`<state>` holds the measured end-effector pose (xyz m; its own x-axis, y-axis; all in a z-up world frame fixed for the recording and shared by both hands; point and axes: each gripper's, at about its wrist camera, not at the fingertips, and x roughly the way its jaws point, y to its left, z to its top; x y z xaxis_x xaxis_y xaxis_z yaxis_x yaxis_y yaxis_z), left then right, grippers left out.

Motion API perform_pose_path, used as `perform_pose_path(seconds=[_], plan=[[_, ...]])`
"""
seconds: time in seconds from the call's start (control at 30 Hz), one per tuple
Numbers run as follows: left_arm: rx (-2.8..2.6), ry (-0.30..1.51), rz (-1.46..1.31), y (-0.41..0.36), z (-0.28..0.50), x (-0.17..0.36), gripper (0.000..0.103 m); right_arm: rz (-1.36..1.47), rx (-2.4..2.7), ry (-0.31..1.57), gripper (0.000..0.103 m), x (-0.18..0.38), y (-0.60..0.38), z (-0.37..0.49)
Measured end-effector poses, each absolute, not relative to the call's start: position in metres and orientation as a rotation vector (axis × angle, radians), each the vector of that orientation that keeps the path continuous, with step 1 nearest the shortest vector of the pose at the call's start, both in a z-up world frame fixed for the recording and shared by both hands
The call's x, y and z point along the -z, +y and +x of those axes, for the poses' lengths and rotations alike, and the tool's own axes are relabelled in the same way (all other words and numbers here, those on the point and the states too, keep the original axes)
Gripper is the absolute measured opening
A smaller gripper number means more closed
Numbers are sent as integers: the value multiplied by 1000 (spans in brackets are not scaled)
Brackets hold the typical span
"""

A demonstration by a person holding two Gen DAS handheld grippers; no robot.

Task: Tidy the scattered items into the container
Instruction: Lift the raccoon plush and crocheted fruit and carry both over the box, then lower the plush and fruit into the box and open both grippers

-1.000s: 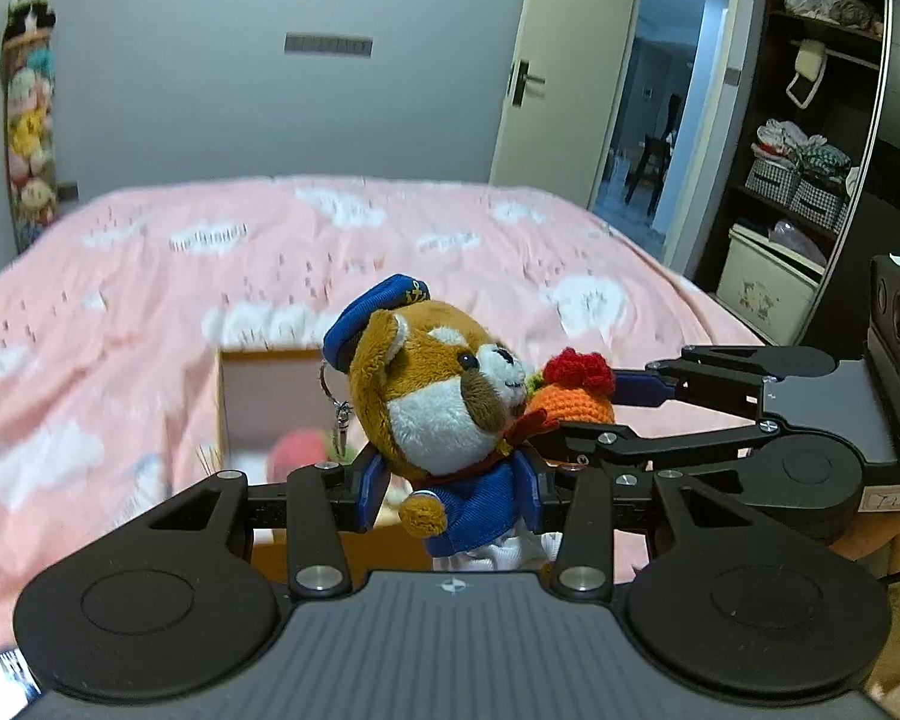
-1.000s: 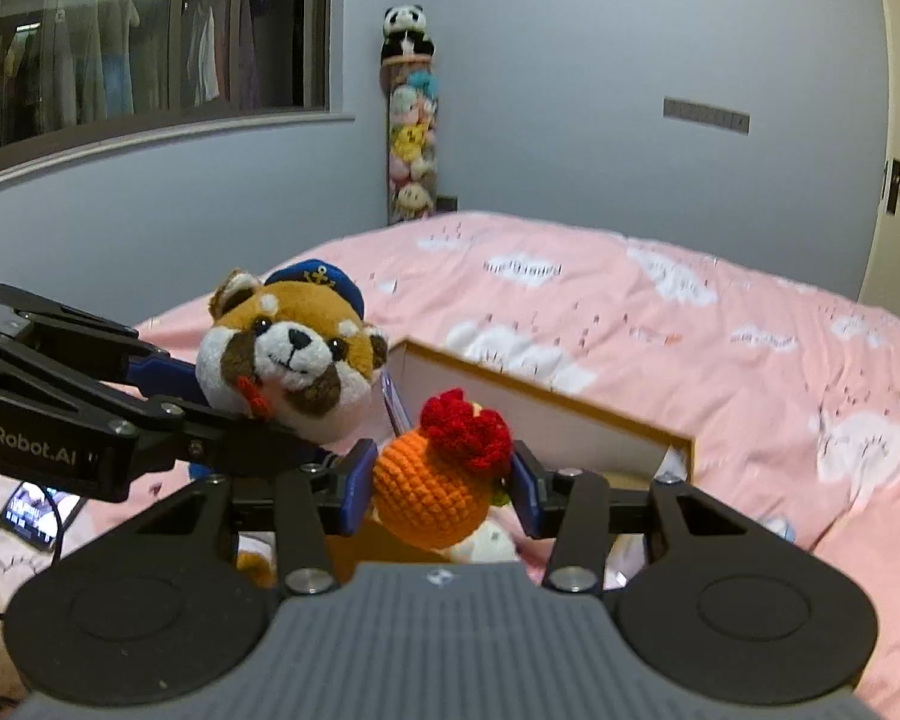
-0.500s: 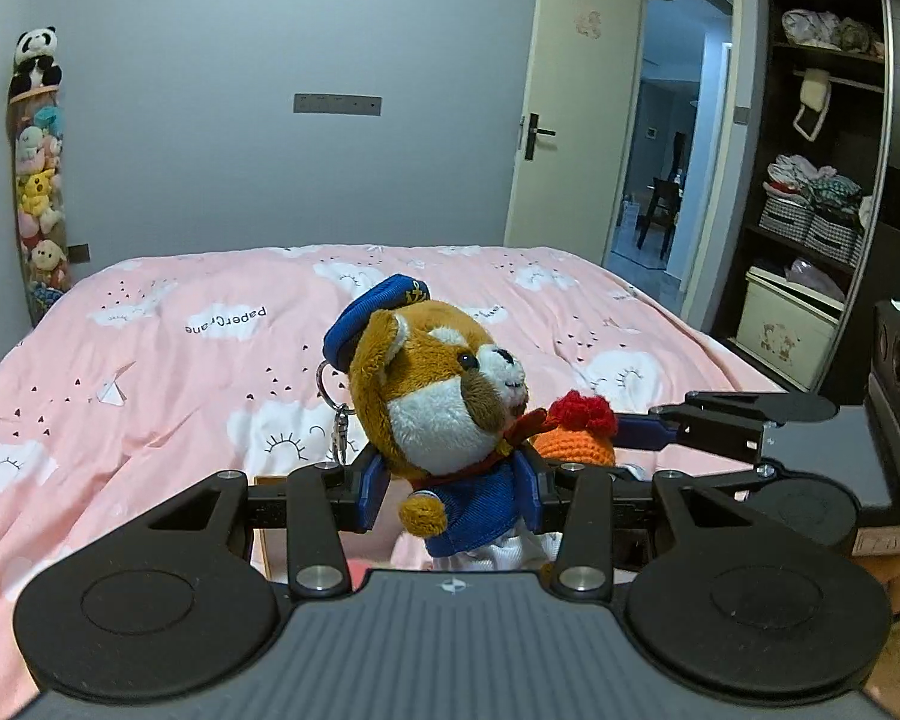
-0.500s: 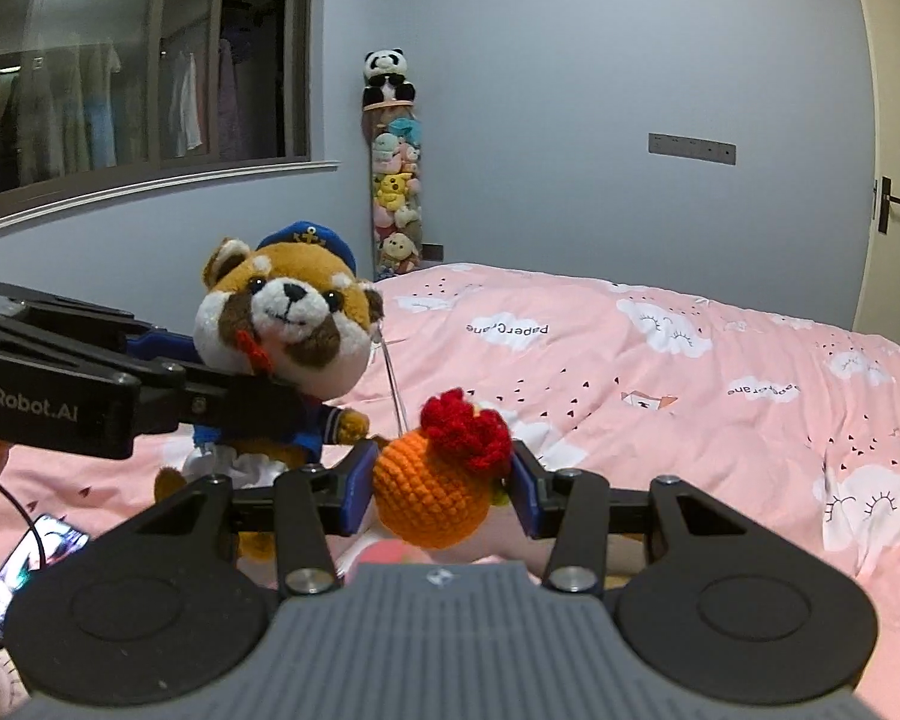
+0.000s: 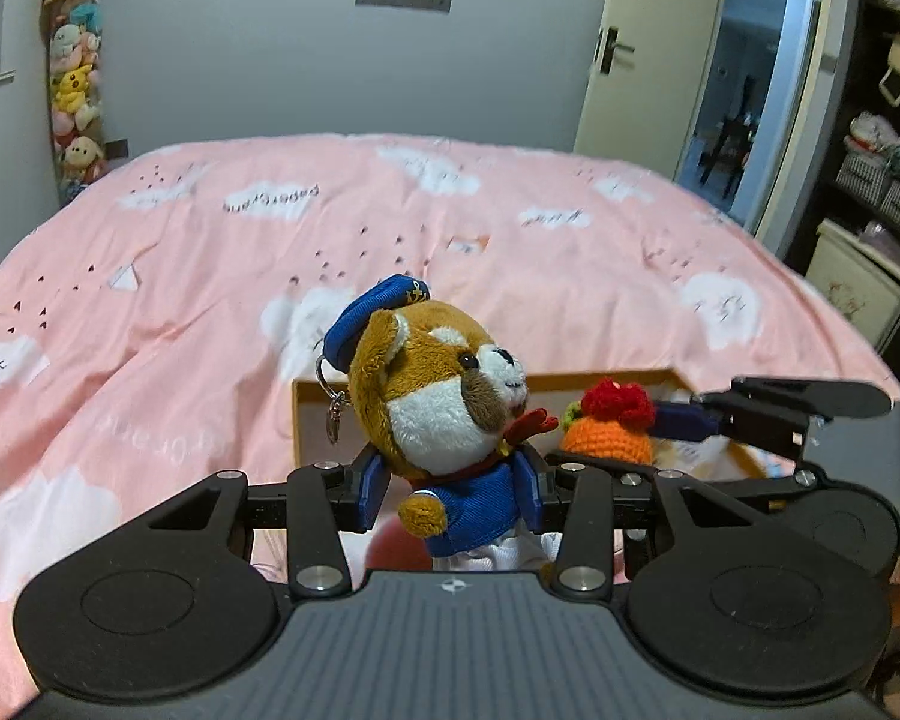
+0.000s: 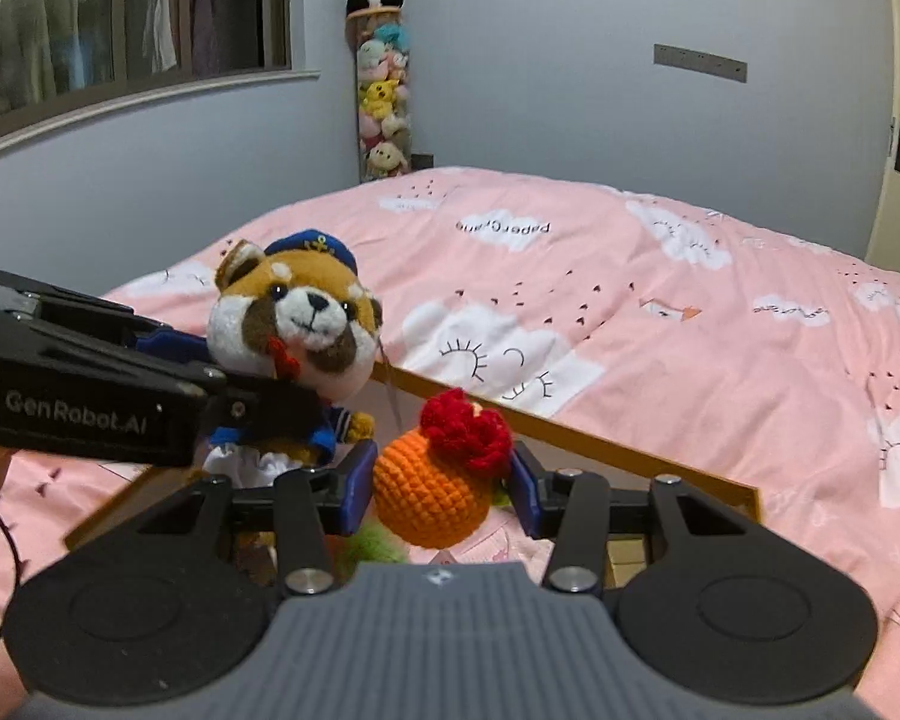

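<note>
We hold the plush (image 5: pixel 444 396) clamped in our left gripper (image 5: pixel 450 492) and the crochet ball (image 6: pixel 435 489) in our right gripper (image 6: pixel 435 495); both hang side by side over the box (image 6: pixel 600 450), which lies just below and ahead

A wide bed (image 5: pixel 222 276) fills both views, covered by a pink duvet (image 6: pixel 720 324) printed with white clouds, sleepy-eye marks, small dark hearts, paper planes and mirrored lettering. The cover is rumpled, with soft folds running toward 7 o'clock in the left wrist view. On it lies an open cardboard box (image 5: pixel 312 420) with tan rims and a pale inside wall; in the left wrist view it sits at about 5 o'clock from the bed's middle. In the right wrist view its far rim (image 6: pixel 600 450) runs slantwise toward 4 o'clock. What lies inside the box is mostly hidden.
</note>
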<state>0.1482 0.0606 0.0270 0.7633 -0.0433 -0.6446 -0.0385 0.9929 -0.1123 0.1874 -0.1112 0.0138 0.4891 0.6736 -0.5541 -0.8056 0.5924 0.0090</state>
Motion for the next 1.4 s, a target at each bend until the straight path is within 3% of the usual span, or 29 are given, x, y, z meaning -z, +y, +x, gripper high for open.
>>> perform_pose_path(seconds=[1.4], plan=[[-79, 808, -27, 67, 171, -5, 52, -327, -974, 750, 50, 27, -64, 220]])
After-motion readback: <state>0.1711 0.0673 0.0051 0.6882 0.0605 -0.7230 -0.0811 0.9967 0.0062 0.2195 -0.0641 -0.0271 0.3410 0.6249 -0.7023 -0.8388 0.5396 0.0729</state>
